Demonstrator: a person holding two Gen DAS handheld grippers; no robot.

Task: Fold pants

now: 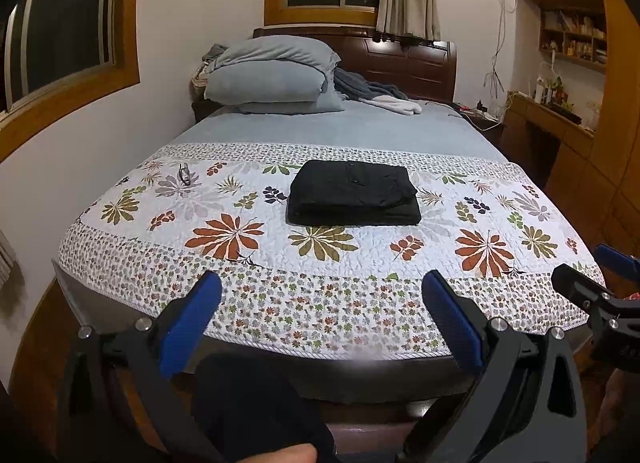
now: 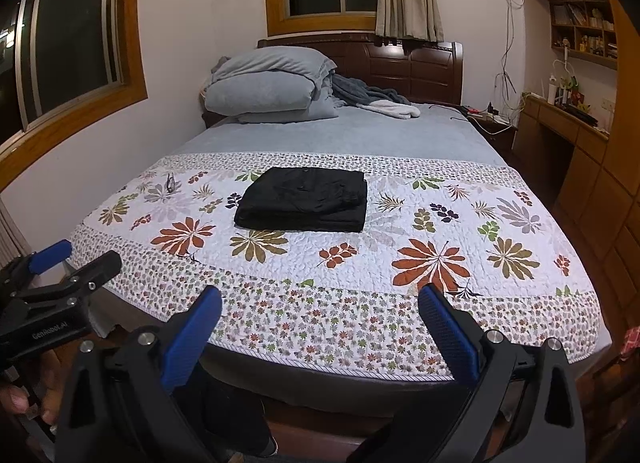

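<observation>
Already folded into a compact block, the pants point(image 1: 354, 193) lie mid-quilt point(image 1: 420, 255) on the bed, long axis crosswise, well beyond the foot edge where the left tool point(image 1: 320, 319) and right tool point(image 2: 320, 323) hover wide open, empty, about equally distant.

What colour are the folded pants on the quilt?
Black. The folded pants show best in the left wrist view, lying on the floral quilt.

Folded black pants point(image 1: 353, 193) lie on the floral quilt point(image 1: 256, 263), well beyond the left gripper's point(image 1: 320, 295) spread fingers point(image 1: 192, 323).
</observation>
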